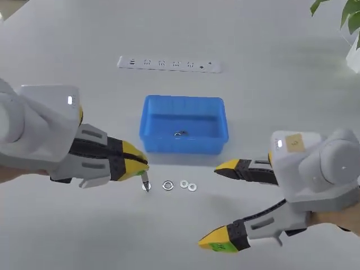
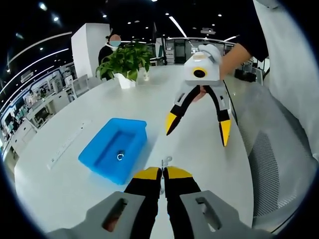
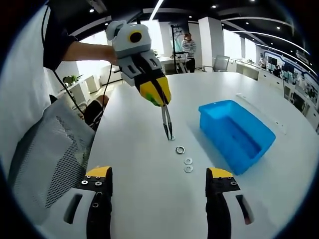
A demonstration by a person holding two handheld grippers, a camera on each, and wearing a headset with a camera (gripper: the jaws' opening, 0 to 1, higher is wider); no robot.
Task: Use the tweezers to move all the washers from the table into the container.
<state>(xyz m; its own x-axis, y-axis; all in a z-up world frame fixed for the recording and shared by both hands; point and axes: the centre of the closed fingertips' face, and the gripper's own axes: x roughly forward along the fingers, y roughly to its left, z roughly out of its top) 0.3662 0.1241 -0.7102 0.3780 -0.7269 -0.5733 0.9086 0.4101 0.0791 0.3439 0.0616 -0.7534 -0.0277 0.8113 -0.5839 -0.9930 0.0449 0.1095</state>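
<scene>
Your left gripper (image 1: 140, 165) has its yellow-tipped jaws squeezed together on the slim metal tweezers (image 1: 145, 183). The tweezers point down at the white table (image 1: 67, 236), tips right at the tabletop. At those tips, in the right gripper view, sits a small silver washer (image 3: 171, 138); whether the tips actually pinch it, I cannot tell.

Running off toward 3 o'clock from there in the head view is a row of three more flat metal washers (image 1: 184, 184). They lie loose on the table, close together, the last two almost touching.

The blue rectangular plastic container (image 1: 183, 146) sits near that row, at 12 o'clock from it. A single washer (image 1: 178, 134) is already inside, around the middle of its floor.

Your right gripper (image 1: 209, 205) is at 4 o'clock from the row, jaws spread wide with nothing between them, held apart from the washers.

Beyond the container at 12 o'clock lies a long white power strip (image 1: 169, 64), and green plant leaves (image 1: 346, 14) peek in at 2 o'clock.
</scene>
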